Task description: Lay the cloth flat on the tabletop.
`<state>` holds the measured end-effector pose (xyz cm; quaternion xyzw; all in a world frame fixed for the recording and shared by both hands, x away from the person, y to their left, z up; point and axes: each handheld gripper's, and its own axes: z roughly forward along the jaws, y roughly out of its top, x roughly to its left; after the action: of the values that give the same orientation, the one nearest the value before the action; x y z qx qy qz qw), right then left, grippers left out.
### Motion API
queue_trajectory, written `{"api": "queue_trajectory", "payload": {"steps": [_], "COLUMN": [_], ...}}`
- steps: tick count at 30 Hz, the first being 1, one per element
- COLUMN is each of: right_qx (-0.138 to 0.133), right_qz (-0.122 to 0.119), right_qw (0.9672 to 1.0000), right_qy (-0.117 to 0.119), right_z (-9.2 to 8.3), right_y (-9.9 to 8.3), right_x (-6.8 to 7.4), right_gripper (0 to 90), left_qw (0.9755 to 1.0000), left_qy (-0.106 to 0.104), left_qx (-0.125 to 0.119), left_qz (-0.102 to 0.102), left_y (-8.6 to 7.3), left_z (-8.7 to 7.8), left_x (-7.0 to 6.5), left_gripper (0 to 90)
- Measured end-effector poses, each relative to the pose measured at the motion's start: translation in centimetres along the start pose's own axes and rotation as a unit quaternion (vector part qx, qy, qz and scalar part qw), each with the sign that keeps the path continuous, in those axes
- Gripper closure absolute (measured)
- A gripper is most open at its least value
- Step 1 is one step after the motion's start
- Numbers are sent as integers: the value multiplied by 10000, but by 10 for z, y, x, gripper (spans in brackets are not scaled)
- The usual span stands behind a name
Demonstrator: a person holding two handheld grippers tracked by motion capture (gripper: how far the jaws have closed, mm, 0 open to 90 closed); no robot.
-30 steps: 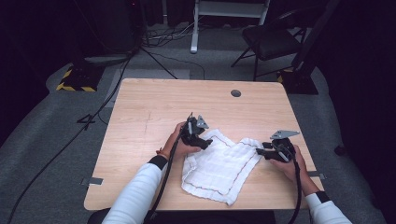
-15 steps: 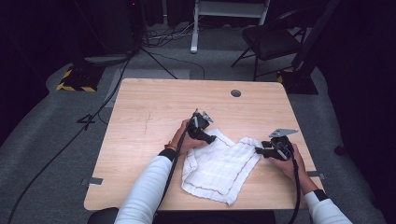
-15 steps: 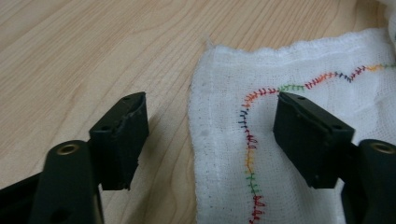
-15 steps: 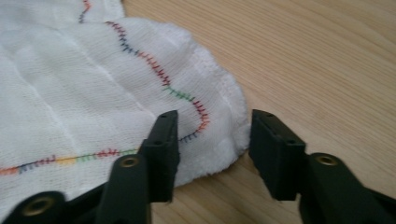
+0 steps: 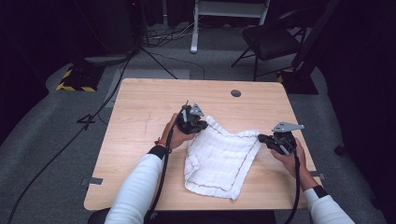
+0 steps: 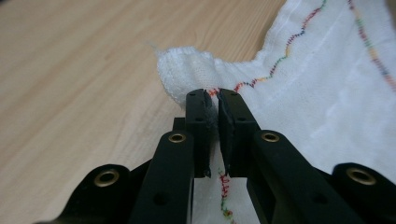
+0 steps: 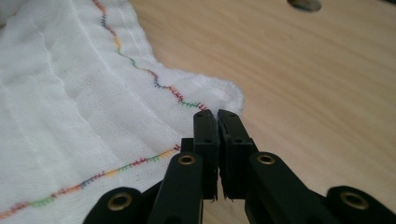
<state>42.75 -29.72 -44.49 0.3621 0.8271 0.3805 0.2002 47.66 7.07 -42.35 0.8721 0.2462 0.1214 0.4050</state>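
High view: table (image 5: 140, 112) first, w/ the white cloth (image 5: 219, 158) lying on its near-right part, rumpled. You've got a far corner in each hand. Since a sec ago both sets of jaws have just been closing, and now they pinch fabric: left gripper (image 6: 212, 100) is clamped on the cloth's (image 6: 327, 93) left corner at the stitched hem, right gripper (image 7: 217, 119) pressed onto the right corner of the cloth (image 7: 70, 116). Both corners now sit raised off the wood vs before, so the grab looks done; next is prob. a lift or fold. No brand, label or text is readable, just multicolour zigzag stitching (image 7: 159, 86) along the edges.
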Motion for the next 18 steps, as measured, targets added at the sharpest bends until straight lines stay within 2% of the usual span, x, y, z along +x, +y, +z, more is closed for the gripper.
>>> {"api": "queue_trajectory", "payload": {"steps": [1,4,5,8,9,10,11,12,13,14,15,16,18], "right_qx": [0,-305,-515,-715,-904,-904,-1028,-1028,-1157,-1157,-1312,-1312,-1538], "right_qz": [0,-39,-24,-59,-101,-101,-169,-169,-236,-236,-342,-342,-448], "right_qw": [10000,9995,9987,9974,9958,9958,9945,9945,9930,9930,9908,9908,9871], "right_qy": [0,-22,-38,-68,-56,-56,-65,-65,-42,-42,-21,-21,12], "right_z": [0,-10,-17,-23,-30,-30,-37,-37,-45,-45,-56,-56,-72], "right_y": [0,15,25,34,43,43,50,50,56,56,63,63,69], "right_x": [0,-1,-1,0,3,3,5,5,8,8,12,12,17], "right_gripper": [871,872,872,872,873,873,874,874,875,875,876,876,877], "left_qw": [10000,9995,9991,9973,9965,9961,9948,9948,9932,9932,9920,9908,9889], "left_qy": [0,52,81,99,126,126,174,174,173,173,190,205,173], "left_qx": [0,-310,-406,-707,-776,-805,-904,-904,-1023,-1023,-1095,-1158,-1275], "left_qz": [0,71,112,197,269,324,427,427,522,522,596,664,749], "left_y": [0,5,7,12,15,17,21,21,25,25,27,28,28], "left_z": [0,-27,-35,-57,-64,-69,-80,-80,-91,-91,-98,-104,-114], "left_x": [0,-3,-4,-10,-12,-14,-19,-19,-24,-24,-28,-32,-38], "left_gripper": [828,828,828,828,829,829,830,831,831,832,832,832,832]}}
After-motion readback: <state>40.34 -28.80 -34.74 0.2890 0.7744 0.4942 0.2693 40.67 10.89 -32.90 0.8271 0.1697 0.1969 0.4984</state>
